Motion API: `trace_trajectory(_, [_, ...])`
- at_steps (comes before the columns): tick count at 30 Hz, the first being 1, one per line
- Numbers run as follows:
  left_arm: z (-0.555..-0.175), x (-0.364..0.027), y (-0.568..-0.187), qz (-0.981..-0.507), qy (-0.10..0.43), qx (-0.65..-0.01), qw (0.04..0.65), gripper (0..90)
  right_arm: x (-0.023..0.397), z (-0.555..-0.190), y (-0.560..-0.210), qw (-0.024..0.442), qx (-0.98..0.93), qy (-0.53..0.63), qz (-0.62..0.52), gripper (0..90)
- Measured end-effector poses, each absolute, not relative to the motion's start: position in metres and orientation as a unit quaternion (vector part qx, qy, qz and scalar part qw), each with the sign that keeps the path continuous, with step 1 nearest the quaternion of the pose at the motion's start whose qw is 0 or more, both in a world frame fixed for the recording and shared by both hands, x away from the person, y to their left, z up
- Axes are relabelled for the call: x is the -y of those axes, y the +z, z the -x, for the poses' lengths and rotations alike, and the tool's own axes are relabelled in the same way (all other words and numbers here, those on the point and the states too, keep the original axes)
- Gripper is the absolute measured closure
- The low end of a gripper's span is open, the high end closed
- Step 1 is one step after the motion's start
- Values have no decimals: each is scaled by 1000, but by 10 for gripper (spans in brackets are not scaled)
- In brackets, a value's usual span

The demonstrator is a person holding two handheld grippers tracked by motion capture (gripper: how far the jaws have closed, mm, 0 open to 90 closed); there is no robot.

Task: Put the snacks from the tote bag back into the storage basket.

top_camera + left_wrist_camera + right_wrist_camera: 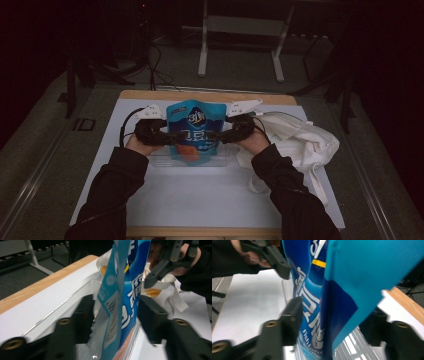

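Blue snack pouch (194, 131) stands upright over the middle of the white table (200, 195), long axis vertical, top edge up and toward the far side, printed face toward the person; its bottom sits in or just above a clear plastic tray (160, 161), can't tell if it touches; pouch is glossy blue w/ a round "31" logo near the top, white lettering across the middle, an orange picture low down; in the left gripper view the pouch (125, 295) is seen edge-on, w/ a barcode label on a lighter blue side panel and a silvery torn-looking edge low down; in the right gripper view the pouch (332, 297) shows dark blue w/ white script, a yellow stripe, "Fish" near the bottom, and a lighter teal flap folded toward the camera; left gripper (162, 134) is at the pouch's left edge, right gripper (222, 133) at its right edge, both at mid-height, each held by a hand in a dark sleeve; left gripper (115, 315) has jaws apart w/ the pouch edge between them, gaps showing on both sides; right gripper (332, 320) also straddles the pouch, jaws spread, whether they press on it I can't tell; white cloth bag (300, 137) lies crumpled on the table's right side, just beside the right hand.
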State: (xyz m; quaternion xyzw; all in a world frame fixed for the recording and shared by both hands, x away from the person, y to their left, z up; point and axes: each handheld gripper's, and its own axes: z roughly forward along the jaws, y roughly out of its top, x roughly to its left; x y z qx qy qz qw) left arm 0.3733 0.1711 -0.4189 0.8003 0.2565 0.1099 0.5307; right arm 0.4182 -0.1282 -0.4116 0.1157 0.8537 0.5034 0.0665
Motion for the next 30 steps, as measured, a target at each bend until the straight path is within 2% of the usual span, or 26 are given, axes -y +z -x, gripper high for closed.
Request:
trace_trajectory(3, [-371, -173, -420, -796, 114, -263, 533, 388, 130, -419, -411, 60, -847, 514, -123, 287])
trace_trajectory(6, [-369, -172, -421, -794, 109, -271, 532, 284, 133, -418, -410, 57, -840, 524, -128, 189])
trace_trajectory(8, [-368, -173, -422, -790, 98, -276, 538, 214, 134, -418, -410, 54, -838, 528, -128, 160])
trace_trajectory(10, [-367, -173, -422, -790, 94, -278, 538, 90, 137, -418, -409, 52, -836, 531, -131, 142])
trace_trajectory(12, [-367, -174, -423, -788, 97, -290, 535, 78, 138, -417, -409, 57, -839, 525, -133, 139])
trace_trajectory(14, [-365, -176, -423, -783, 96, -300, 536, 19, 140, -416, -409, 65, -841, 520, -132, 139])
trace_trajectory(17, [-362, -178, -424, -775, 89, -313, 542, 13, 143, -414, -410, 70, -840, 521, -133, 139])
trace_trajectory(23, [-353, -180, -426, -777, 113, -332, 523, 13, 150, -409, -410, 86, -843, 513, -136, 141])
trace_trajectory(30, [-335, -177, -428, -783, 126, -322, 517, 13, 158, -404, -410, 94, -845, 507, -143, 144])
